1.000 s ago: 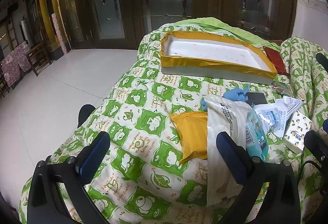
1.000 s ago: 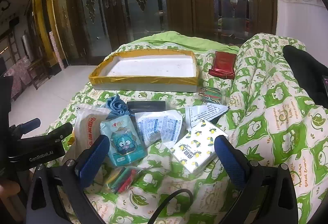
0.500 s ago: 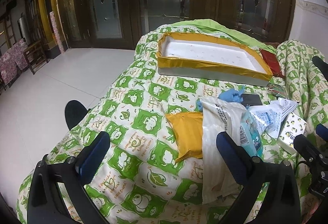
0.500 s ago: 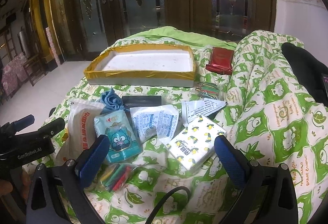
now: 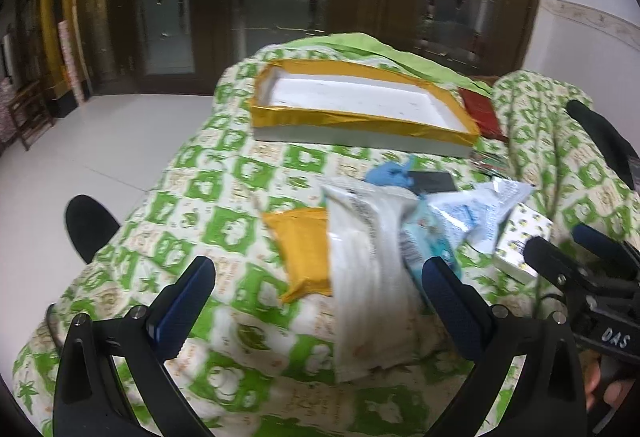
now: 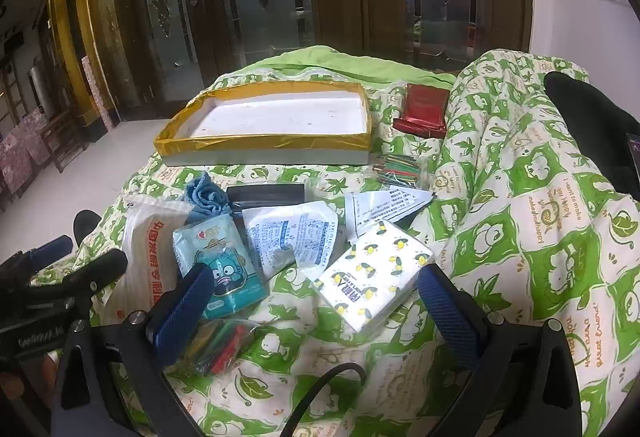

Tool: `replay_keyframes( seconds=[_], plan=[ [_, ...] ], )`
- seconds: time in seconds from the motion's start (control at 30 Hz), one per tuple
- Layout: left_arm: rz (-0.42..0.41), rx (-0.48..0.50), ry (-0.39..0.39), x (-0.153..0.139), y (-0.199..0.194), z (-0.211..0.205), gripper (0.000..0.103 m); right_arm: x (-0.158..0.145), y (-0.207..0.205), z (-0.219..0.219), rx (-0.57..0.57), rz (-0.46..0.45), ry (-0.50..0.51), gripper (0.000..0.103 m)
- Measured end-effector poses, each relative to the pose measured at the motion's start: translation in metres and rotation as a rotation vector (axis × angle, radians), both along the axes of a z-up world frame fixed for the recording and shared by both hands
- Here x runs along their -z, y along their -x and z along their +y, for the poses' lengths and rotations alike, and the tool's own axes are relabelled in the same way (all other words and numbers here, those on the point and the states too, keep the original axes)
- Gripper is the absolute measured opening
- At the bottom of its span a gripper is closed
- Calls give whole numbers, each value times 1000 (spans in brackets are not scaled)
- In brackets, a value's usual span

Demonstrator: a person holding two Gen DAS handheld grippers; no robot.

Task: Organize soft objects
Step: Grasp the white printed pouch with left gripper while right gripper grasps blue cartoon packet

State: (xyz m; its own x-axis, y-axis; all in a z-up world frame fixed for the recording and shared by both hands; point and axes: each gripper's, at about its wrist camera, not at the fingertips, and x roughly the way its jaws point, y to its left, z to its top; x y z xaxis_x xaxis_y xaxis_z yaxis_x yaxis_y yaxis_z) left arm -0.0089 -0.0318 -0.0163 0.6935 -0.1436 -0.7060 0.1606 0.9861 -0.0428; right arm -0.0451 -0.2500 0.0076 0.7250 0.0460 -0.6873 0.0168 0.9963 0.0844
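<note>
1. The left gripper (image 5: 316,287) stood released, jaws wide, above a long white plastic packet (image 5: 370,269) and a flat yellow pouch (image 5: 305,251) lying side by side on the green-and-white quilt (image 5: 208,197).
2. The right gripper (image 6: 316,301) hovered spread wide and empty over a white lemon-print tissue pack (image 6: 372,271) (between its blue fingertips (image 6: 182,307)).
3. The gold-rimmed white foam tray (image 6: 264,145) lay well beyond.

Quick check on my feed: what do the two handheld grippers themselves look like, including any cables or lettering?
Both share one build: black angular frames with silver screws and two fingers faced with textured dark blue pads. The left gripper and the right gripper look alike. The right gripper's body carries handwritten white "DAS"; the left's body has small white printed lettering, too blurred to read. A black cable loops below the right gripper.
</note>
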Motion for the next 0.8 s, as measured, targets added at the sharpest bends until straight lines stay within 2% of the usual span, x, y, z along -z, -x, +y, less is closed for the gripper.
replay_keyframes(
  seconds=[0.1, 0.17, 0.33, 0.4, 0.47, 0.57, 0.6, 0.7, 0.77, 0.8],
  plan=[
    [12, 40, 17, 3, 0, -9, 101, 0, -3, -5, 12, 15, -6, 103],
    [24, 64, 10, 5, -1, -16, 86, 0, -5, -8, 19, 23, -12, 103],
    [60, 75, 24, 13, -9, -26, 78, 1, -7, -10, 27, 34, -23, 103],
    [73, 71, 32, 16, -13, -25, 70, 2, -7, -9, 20, 37, -20, 103],
    [89, 68, 34, 19, -18, -26, 54, 3, -7, -7, 11, 40, -18, 103],
    [117, 81, 22, 27, -22, -28, 46, 5, -7, -5, 0, 51, -23, 103],
    [112, 85, 21, 27, -22, -29, 41, 6, -8, -4, -8, 55, -26, 103],
    [110, 97, 50, 24, -19, -26, 38, 8, -9, 0, -51, 68, -47, 103],
    [109, 104, 49, 22, -16, -24, 27, 9, -13, 4, -96, 94, -73, 102],
    [108, 105, 53, 20, -14, -23, 27, 11, -17, 7, -131, 116, -86, 100]
  ],
)
